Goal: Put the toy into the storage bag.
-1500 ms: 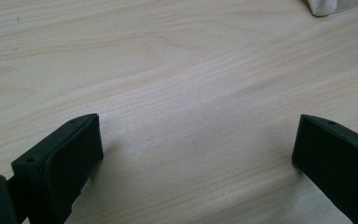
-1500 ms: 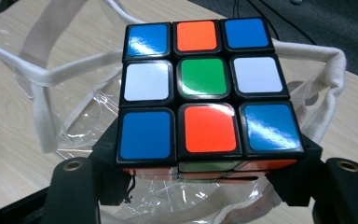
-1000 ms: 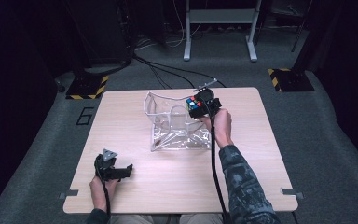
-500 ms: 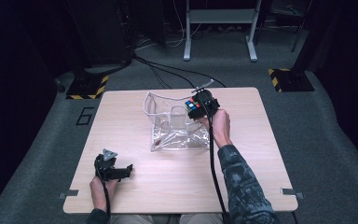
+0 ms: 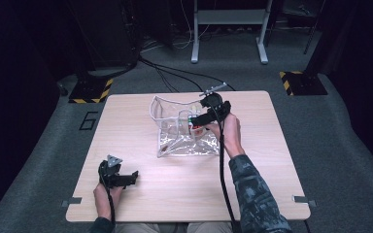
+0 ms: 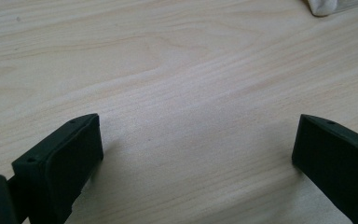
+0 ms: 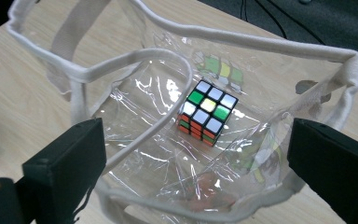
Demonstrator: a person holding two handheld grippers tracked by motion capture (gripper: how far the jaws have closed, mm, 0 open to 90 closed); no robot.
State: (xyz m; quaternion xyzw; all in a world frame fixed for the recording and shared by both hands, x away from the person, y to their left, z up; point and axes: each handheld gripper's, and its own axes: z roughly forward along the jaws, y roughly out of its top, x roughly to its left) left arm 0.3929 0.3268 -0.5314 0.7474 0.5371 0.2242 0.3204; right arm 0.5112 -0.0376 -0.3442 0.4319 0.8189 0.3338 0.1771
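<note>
Since the earlier frames, the puzzle cube has left the right gripper and now lies on the floor of the clear bag, near the table's far edge. Right gripper: jaws have just been opening, now wide apart and holding nothing, poised over the bag's mouth with the cube well below them. Left gripper: jaws wide, nothing between them, over bare wood near the near-left corner.
</note>
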